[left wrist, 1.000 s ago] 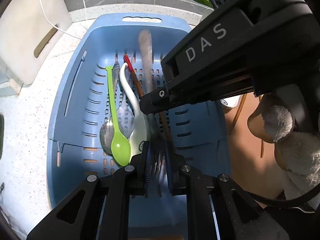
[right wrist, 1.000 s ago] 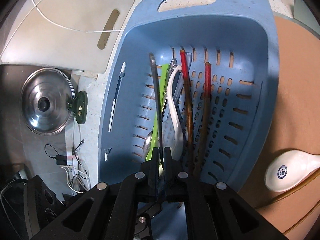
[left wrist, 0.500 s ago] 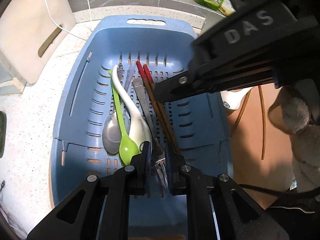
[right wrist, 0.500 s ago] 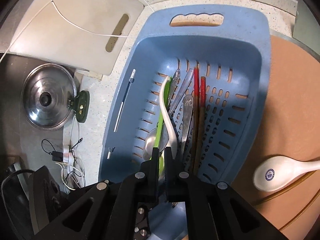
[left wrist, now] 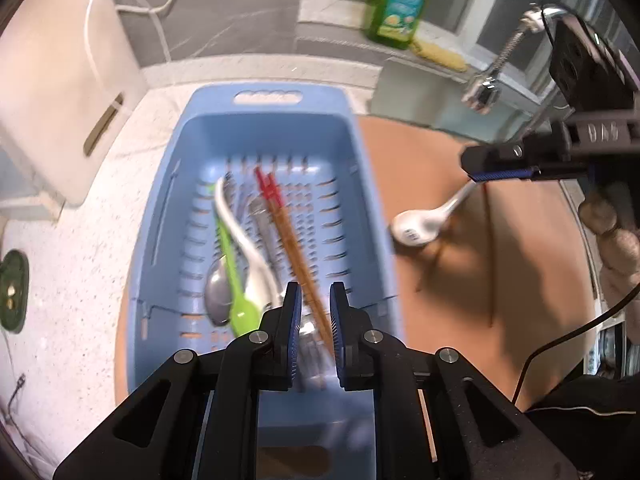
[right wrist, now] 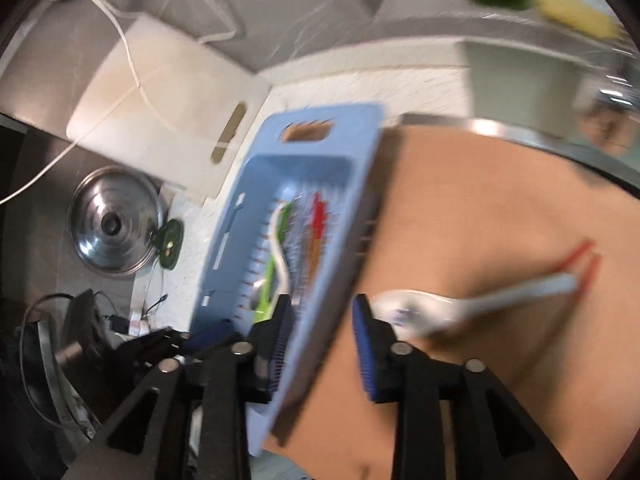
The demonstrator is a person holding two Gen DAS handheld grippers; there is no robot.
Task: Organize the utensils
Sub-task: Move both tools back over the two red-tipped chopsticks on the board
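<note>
Left gripper (left wrist: 314,316) sits low over the near end of the blue basket (left wrist: 164,216). Its jaws are nearly together, with a gap showing between the pads. The brown chopsticks (left wrist: 294,248) and something metal run through that gap, but blur stops me telling whether the pads actually pinch anything.

Right gripper (right wrist: 322,332) is out over the tan mat (right wrist: 480,220), jaws opening, nothing between the pads. Beyond its right finger the white ceramic spoon (right wrist: 424,306) lies on the mat, its handle end resting on a second pair of red-tipped chopsticks (right wrist: 580,258).

In the basket: white spoon (left wrist: 240,236), green spoon (left wrist: 240,304), metal spoon (left wrist: 218,292), chopsticks, all lengthwise.

Risks as I see them:
- Right-wrist view is badly smeared. Closing on the ceramic spoon now could miss or clip the bowl.
- A glazed, curved handle could slip and drop onto the mat.
- Lifting it may drag the chopsticks beneath.
- Left jaws may snag the basket chopsticks on lift.
</note>
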